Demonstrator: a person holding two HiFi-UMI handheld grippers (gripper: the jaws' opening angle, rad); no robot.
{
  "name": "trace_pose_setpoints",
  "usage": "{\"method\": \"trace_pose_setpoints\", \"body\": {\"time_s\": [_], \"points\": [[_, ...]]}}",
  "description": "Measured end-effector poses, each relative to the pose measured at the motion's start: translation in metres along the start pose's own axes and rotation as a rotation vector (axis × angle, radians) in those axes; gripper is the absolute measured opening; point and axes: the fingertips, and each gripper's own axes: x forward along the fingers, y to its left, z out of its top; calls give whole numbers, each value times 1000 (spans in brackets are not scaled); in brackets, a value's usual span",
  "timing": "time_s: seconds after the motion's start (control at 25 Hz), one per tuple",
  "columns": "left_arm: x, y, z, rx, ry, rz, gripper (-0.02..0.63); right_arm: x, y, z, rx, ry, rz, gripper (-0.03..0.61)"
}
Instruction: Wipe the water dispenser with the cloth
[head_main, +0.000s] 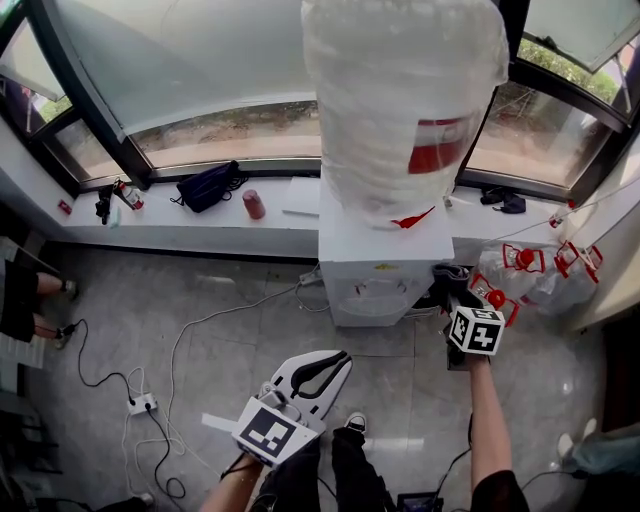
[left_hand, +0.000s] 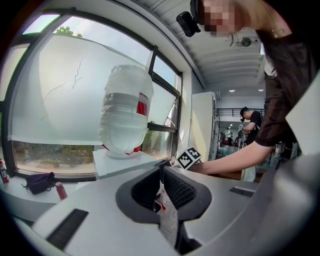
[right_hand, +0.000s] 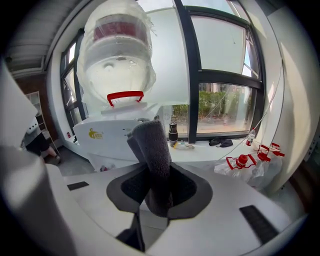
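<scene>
The white water dispenser (head_main: 385, 260) stands against the window sill, topped by a large bottle wrapped in clear plastic (head_main: 400, 100). My right gripper (head_main: 455, 300) is at the dispenser's right side, shut on a dark grey cloth (head_main: 448, 275). In the right gripper view the cloth (right_hand: 152, 145) sticks up folded between the jaws of the right gripper (right_hand: 155, 175), with the dispenser (right_hand: 110, 137) just beyond. My left gripper (head_main: 338, 358) hangs low in front of the dispenser, away from it, jaws together and holding nothing. In the left gripper view the left gripper (left_hand: 161, 172) points toward the dispenser (left_hand: 120, 162).
A dark bag (head_main: 207, 185) and a red can (head_main: 254, 204) lie on the sill (head_main: 200, 235). Empty plastic bottles with red handles (head_main: 520, 270) crowd the floor right of the dispenser. Cables and a power strip (head_main: 140, 404) trail over the floor on the left. A person's legs (head_main: 20, 290) show at the far left.
</scene>
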Motion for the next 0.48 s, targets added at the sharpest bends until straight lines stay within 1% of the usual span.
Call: {"method": "trace_pose_setpoints", "body": {"time_s": [0.2, 0.32, 0.48], "points": [[1, 8, -4, -10, 0, 14, 31, -6, 3, -9, -6, -16, 10, 104], [1, 16, -7, -11, 2, 25, 31, -7, 20, -28, -11, -12, 44, 104], [-1, 25, -12, -14, 7, 34, 31, 0, 54, -58, 0, 22, 101, 104]]}}
